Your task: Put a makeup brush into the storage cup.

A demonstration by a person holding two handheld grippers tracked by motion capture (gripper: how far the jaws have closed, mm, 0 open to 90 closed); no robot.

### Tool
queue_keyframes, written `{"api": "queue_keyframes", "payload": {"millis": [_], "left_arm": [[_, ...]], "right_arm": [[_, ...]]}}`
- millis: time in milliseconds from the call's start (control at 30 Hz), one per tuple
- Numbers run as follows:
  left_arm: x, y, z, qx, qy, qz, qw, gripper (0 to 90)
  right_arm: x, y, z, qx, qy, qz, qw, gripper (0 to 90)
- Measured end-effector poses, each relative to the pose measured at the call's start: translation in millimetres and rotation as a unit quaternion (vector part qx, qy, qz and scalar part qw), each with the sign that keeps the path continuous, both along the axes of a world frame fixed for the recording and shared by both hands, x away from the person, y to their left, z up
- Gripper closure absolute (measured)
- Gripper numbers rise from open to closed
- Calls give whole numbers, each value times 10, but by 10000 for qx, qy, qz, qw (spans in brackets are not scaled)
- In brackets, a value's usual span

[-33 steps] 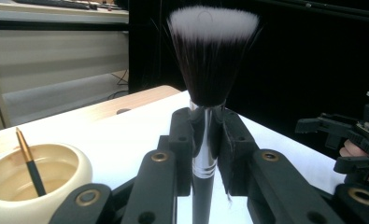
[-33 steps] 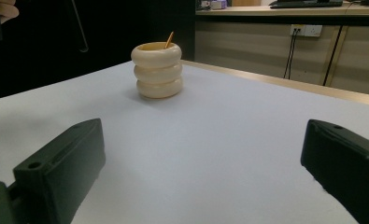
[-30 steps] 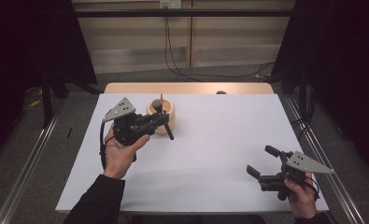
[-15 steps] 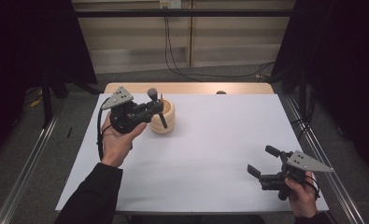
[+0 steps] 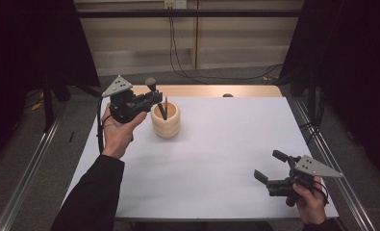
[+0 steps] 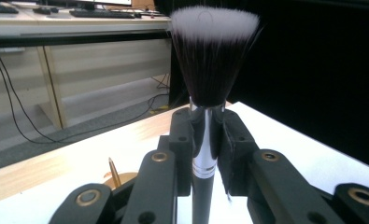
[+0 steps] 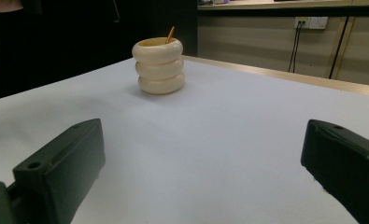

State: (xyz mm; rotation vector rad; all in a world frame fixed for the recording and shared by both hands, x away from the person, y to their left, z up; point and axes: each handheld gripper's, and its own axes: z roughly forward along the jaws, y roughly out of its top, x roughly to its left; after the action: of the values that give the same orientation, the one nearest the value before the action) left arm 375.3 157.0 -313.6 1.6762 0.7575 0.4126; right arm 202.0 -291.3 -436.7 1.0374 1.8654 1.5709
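High view: a white worktop [image 5: 216, 159] is standing in a dim room, cables hanging down the pale wall behind. The left claw [image 5: 151, 96] is gripping a brush [image 5: 150, 84] just beside the ribbed cup [image 5: 166, 120]; a second earlier the claw was tilting the brush over the cup, and it is now holding it more upright, farther back. The right claw [image 5: 270, 168] is resting open near the front right corner, unmoved.

Left gripper view: the jaws are clamping the brush's [image 6: 205, 130] handle, bristles up.

Right gripper view: the jaws are standing wide apart, the cup [image 7: 159, 66] well beyond them.
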Motion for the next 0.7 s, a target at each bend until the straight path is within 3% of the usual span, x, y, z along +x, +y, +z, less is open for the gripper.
{"api": "queue_keyframes", "payload": {"millis": [100,467,700], "left_arm": [[71,-29,-27,109,7,95,9999,776],[314,-51,-110,152,15,313,9994,776],[371,-76,-164,162,37,358,9992,776]], "right_arm": [[-2,2,-1,-3,29,7,10000,0],[2,-4,-5,2,7,11,10000,0],[4,1,-7,36,19,8,10000,0]]}}
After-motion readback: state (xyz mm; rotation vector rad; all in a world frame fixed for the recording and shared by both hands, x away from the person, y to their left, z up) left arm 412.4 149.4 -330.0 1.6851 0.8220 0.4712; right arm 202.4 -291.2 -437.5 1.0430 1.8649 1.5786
